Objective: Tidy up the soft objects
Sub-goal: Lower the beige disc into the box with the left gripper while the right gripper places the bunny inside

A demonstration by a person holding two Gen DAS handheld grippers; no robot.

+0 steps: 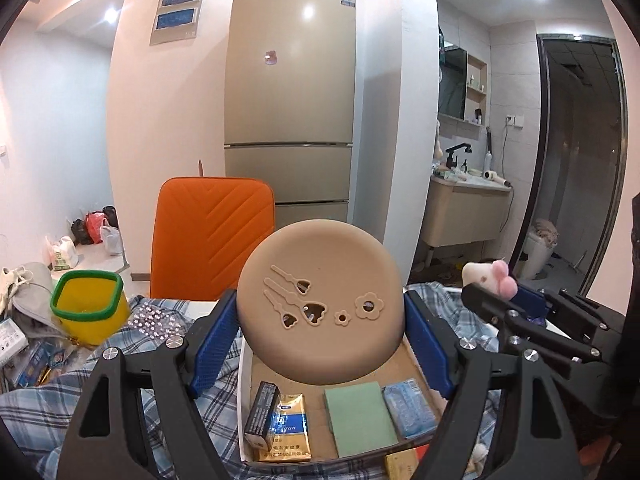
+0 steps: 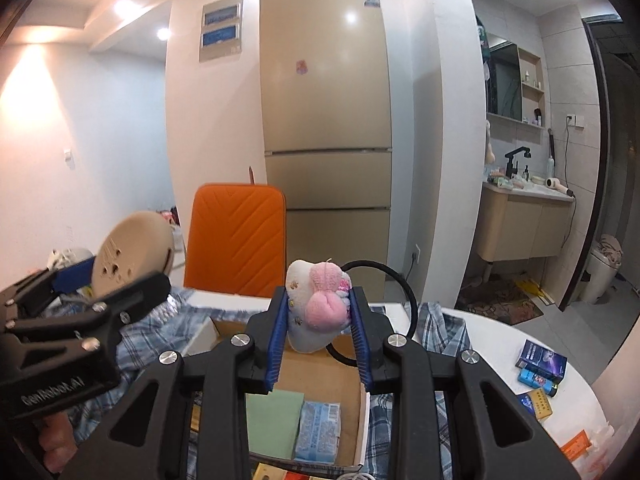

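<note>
My left gripper [image 1: 322, 312] is shut on a round tan soft pad [image 1: 320, 304] with flower cut-outs, held tilted above the open cardboard box [image 1: 245, 400]. The pad also shows in the right wrist view [image 2: 132, 252] at the left. My right gripper [image 2: 318, 316] is shut on a white plush toy [image 2: 316, 308] with pink ears, held above the same box [image 2: 340, 360]. The toy shows in the left wrist view [image 1: 488, 278] at the right. The box holds a green sponge [image 1: 360, 416], a blue tissue pack [image 1: 408, 404] and cigarette packs [image 1: 286, 432].
The box lies on a blue plaid cloth [image 1: 60, 404] on a white table [image 2: 500, 340]. A yellow cup with a green rim [image 1: 90, 304] stands at the left. An orange chair [image 1: 212, 236] and a fridge [image 1: 290, 100] are behind. Small boxes [image 2: 540, 368] lie at the right.
</note>
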